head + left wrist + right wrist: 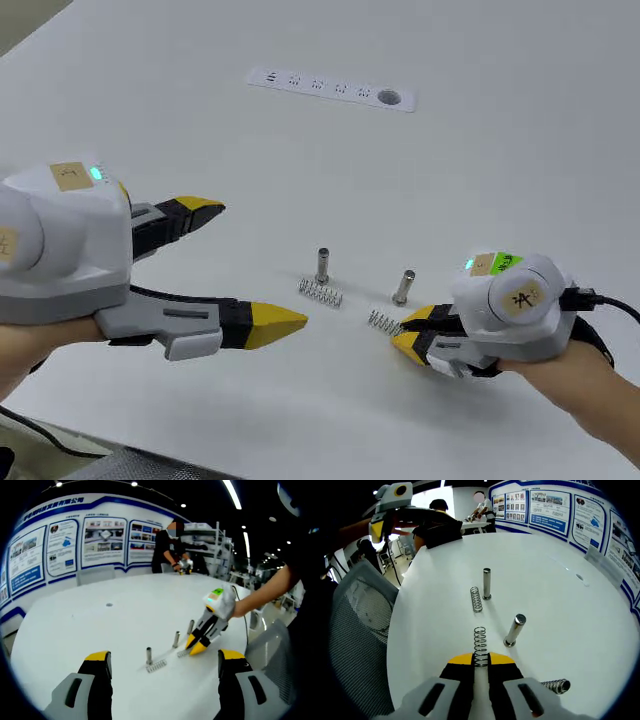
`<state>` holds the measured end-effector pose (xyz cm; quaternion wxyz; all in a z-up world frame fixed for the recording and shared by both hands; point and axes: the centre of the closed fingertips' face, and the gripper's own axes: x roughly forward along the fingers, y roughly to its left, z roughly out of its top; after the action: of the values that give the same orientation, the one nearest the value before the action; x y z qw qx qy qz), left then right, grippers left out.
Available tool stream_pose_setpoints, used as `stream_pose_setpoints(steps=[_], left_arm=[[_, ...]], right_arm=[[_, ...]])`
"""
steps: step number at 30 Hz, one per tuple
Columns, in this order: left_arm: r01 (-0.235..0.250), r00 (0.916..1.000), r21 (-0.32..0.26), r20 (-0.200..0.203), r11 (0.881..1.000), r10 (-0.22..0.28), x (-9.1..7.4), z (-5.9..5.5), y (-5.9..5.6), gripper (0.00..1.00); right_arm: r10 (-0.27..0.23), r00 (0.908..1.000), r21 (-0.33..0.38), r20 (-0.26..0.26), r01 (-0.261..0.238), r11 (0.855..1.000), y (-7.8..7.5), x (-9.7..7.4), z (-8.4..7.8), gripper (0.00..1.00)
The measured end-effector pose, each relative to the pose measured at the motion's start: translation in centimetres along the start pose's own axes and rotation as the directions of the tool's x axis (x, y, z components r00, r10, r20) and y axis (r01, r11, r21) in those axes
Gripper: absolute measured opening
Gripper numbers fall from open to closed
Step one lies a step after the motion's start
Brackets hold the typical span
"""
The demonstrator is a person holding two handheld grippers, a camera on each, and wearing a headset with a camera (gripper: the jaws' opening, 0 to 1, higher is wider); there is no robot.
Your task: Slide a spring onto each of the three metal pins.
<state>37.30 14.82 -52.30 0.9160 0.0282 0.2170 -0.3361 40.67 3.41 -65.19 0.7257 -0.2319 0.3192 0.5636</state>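
Nearest, the left gripper (260,263) hovers at the left with jaws spread wide and empty, apparently held clear as a spare hand. Lower at the right, the right gripper (400,332) has its jaws clenched on one end of a spring (383,321). The free end lies just beside the near pin (404,287), likely so it can be lifted over the pin's top. A loose spring (320,292) lies on the surface (300,130) just beside the upright far pin (323,265), handy for that one. Close by the right jaws, a third pin (556,685) seems to wear a spring already.
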Motion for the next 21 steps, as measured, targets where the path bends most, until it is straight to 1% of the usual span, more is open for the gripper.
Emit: stream_pose_setpoints(steps=[2,3,4,5,6,7,9,10,12,13,14,15,16,17,18,19,20,21], left_arm=[[0.019,0.9996,0.026,-0.019,0.999,-0.019,0.3,-0.1,-0.5,0.89],[0.034,0.9991,0.036,-0.028,0.999,-0.033,0.6,-0.2,-0.8,0.88],[0.040,0.9988,0.037,-0.030,0.998,-0.039,0.8,-0.2,-1.0,0.88],[0.053,0.9982,0.039,-0.030,0.998,-0.051,1.1,-0.1,-1.3,0.87],[0.051,0.9985,0.044,-0.024,0.998,-0.050,1.3,0.0,-1.4,0.86],[0.049,0.9986,0.049,-0.020,0.998,-0.048,1.5,0.2,-1.4,0.82],[0.056,0.9984,0.055,-0.012,0.997,-0.055,2.0,0.7,-1.5,0.79],[0.067,0.9978,0.057,-0.001,0.996,-0.067,2.3,1.2,-1.8,0.79],[0.094,0.9955,0.065,0.008,0.993,-0.095,2.8,1.8,-2.5,0.79],[0.117,0.9930,0.086,0.007,0.989,-0.118,3.1,2.1,-3.2,0.78],[0.128,0.9917,0.104,-0.002,0.986,-0.128,3.3,2.2,-3.5,0.78],[0.147,0.9892,0.137,-0.020,0.980,-0.145,3.6,2.2,-4.0,0.77],[0.156,0.9877,0.159,-0.028,0.975,-0.154,3.9,2.3,-4.3,0.75],[0.170,0.9854,0.187,-0.038,0.968,-0.166,4.2,2.3,-4.9,0.73],[0.180,0.9836,0.195,-0.040,0.964,-0.176,4.3,2.4,-5.3,0.71],[0.195,0.9809,0.199,-0.038,0.961,-0.191,4.5,2.5,-5.8,0.68],[0.215,0.9766,0.201,-0.037,0.956,-0.212,4.6,2.6,-6.4,0.66],[0.228,0.9736,0.206,-0.038,0.952,-0.225,4.7,2.6,-6.9,0.64]], right_arm=[[-0.007,0.9996,0.003,0.028,0.007,1.000,0.0,-1.0,0.7,0.10],[-0.008,0.9993,0.005,0.037,0.008,1.000,0.0,-1.7,1.0,0.10],[-0.008,0.9991,0.004,0.042,0.008,1.000,0.1,-2.2,1.2,0.10],[-0.008,0.9986,-0.005,0.052,0.009,1.000,0.2,-3.0,1.6,0.10],[-0.006,0.9984,-0.015,0.056,0.007,1.000,0.3,-3.4,2.0,0.10],[-0.003,0.9981,-0.023,0.061,0.005,1.000,0.4,-4.0,2.3,0.10],[-0.004,0.9965,-0.067,0.084,0.009,0.998,0.7,-5.4,3.7,0.10],[-0.004,0.9957,-0.099,0.092,0.013,0.995,0.9,-6.2,4.6,0.10],[0.010,0.9938,-0.124,0.111,0.004,0.992,1.4,-7.2,5.8,0.10],[0.024,0.9911,-0.156,0.131,-0.003,0.988,2.0,-7.9,6.9,0.10],[0.031,0.9906,-0.172,0.133,-0.008,0.985,2.4,-8.3,7.5,0.10],[0.045,0.9894,-0.213,0.138,-0.015,0.977,3.0,-8.8,8.2,0.10],[0.050,0.9900,-0.239,0.131,-0.018,0.971,3.3,-9.0,8.4,0.10],[0.053,0.9913,-0.276,0.120,-0.018,0.961,3.7,-9.4,8.7,0.10],[0.050,0.9928,-0.294,0.109,-0.016,0.956,3.9,-9.5,8.7,0.10],[0.047,0.9932,-0.295,0.107,-0.014,0.955,4.0,-9.5,8.8,0.10],[0.050,0.9933,-0.314,0.104,-0.015,0.949,4.3,-9.5,8.8,0.10],[0.052,0.9932,-0.319,0.104,-0.016,0.947,4.5,-9.5,8.7,0.10]])
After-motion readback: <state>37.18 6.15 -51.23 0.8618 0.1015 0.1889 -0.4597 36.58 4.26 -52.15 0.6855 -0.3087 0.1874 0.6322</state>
